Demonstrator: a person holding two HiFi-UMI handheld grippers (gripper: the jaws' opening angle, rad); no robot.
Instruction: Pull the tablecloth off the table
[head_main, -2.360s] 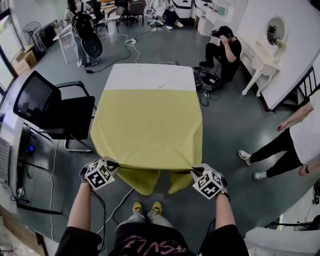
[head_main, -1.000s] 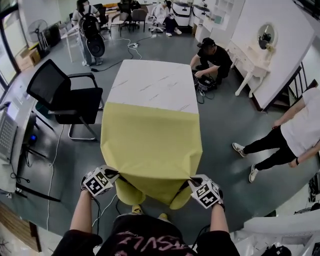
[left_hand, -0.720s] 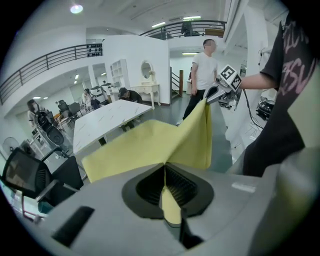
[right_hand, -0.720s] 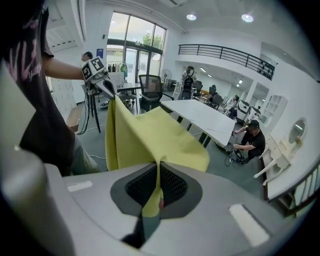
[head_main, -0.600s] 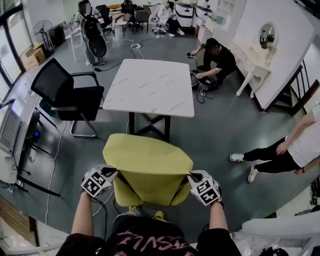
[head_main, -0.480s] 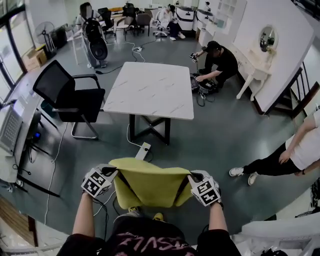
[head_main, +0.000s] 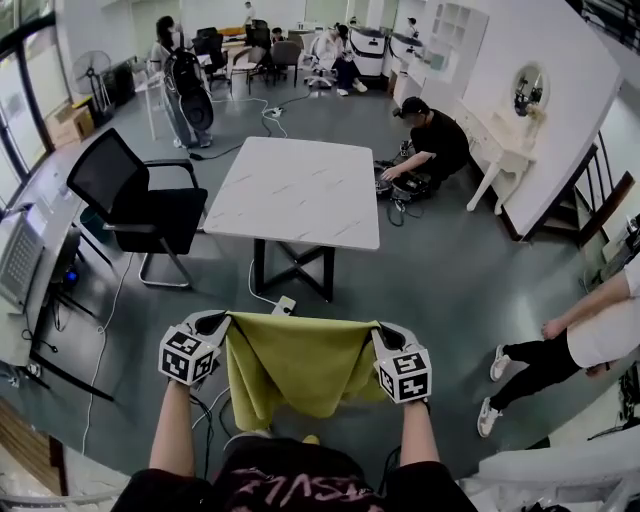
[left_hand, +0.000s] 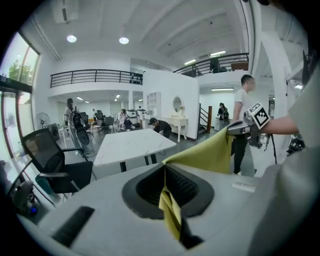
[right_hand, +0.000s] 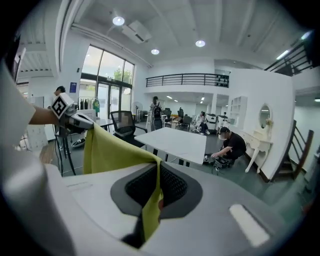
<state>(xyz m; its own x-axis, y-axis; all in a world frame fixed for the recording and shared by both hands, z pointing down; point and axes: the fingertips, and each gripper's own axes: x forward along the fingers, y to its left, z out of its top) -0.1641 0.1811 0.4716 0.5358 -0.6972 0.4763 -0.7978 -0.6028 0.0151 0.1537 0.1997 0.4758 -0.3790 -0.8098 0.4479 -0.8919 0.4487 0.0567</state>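
As the left hand-held gripper (head_main: 222, 320) pinches one upper corner of the yellow tablecloth (head_main: 295, 365) between closed jaws, the right hand-held gripper (head_main: 378, 328), at 3 o'clock from it, clamps the other upper corner the same way. A small fold of cloth pokes back through each pair of jaws. The cloth's top edge runs between the two hand-held grippers, and the rest hangs from them toward 6 o'clock, in front of the person's legs. At 12 o'clock, well apart from the cloth, stands the white marbled surface (head_main: 300, 190), with the cloth wholly off it. A black office chair (head_main: 135, 195) sits at the surface's 9 o'clock side, and a crouching person (head_main: 430, 145) works at its 2 o'clock.
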